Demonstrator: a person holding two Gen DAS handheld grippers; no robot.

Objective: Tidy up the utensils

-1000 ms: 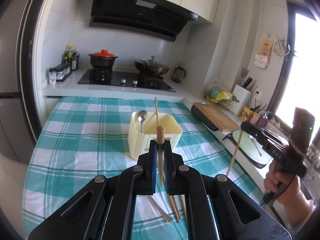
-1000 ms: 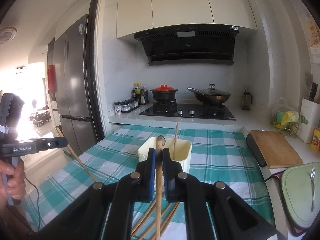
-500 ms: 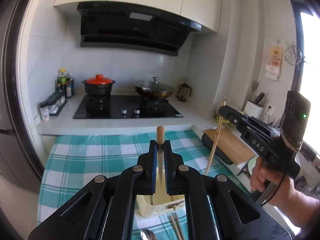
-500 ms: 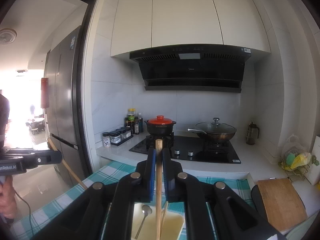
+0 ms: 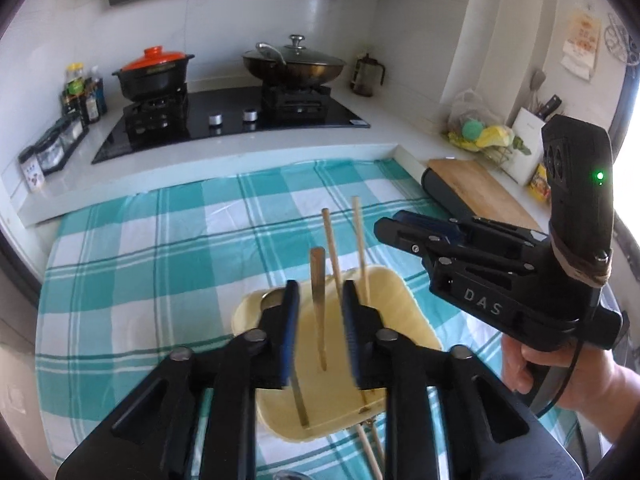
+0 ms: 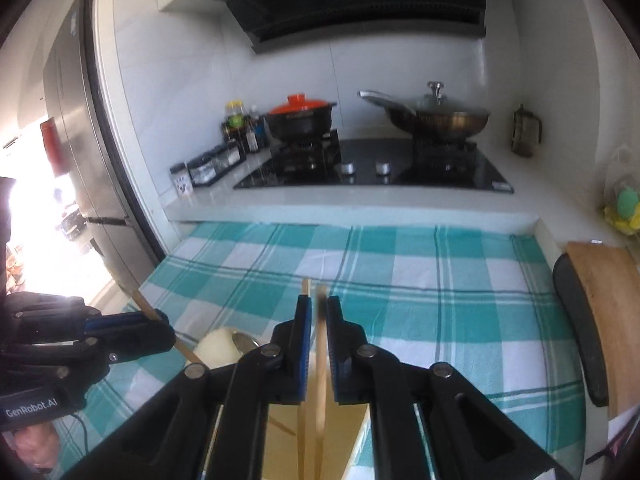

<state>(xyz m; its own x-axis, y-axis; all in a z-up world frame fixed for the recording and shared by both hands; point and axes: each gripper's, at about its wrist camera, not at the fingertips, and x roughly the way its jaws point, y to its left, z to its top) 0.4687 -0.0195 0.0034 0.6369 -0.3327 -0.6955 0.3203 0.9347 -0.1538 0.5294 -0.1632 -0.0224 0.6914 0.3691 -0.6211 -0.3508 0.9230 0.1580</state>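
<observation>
My left gripper (image 5: 316,292) hangs over the cream utensil holder (image 5: 404,296). Its jaws are opening, and a wooden chopstick (image 5: 319,312) stands loose between them, its lower end inside the holder. Two more chopsticks (image 5: 331,248) and a spoon (image 5: 271,299) stand in the holder. My right gripper (image 6: 318,308) is above the same holder (image 6: 219,345). Its jaws are opening too, with a blurred chopstick (image 6: 321,332) free in the narrow gap. In the left wrist view the right gripper (image 5: 386,226) sits just right of the holder. In the right wrist view the left gripper (image 6: 162,330) is at the lower left.
The holder stands on a teal checked cloth (image 5: 160,260), with loose chopsticks (image 5: 370,450) beside it at the near edge. Behind is a hob (image 5: 224,120) with a red-lidded pot and a wok. A cutting board (image 5: 480,192) lies to the right, a fridge (image 6: 76,120) to the left.
Both grippers have come forward and tipped down over the holder. Their jaws, shut on a chopstick each before, have parted and the chopsticks stand loose.
</observation>
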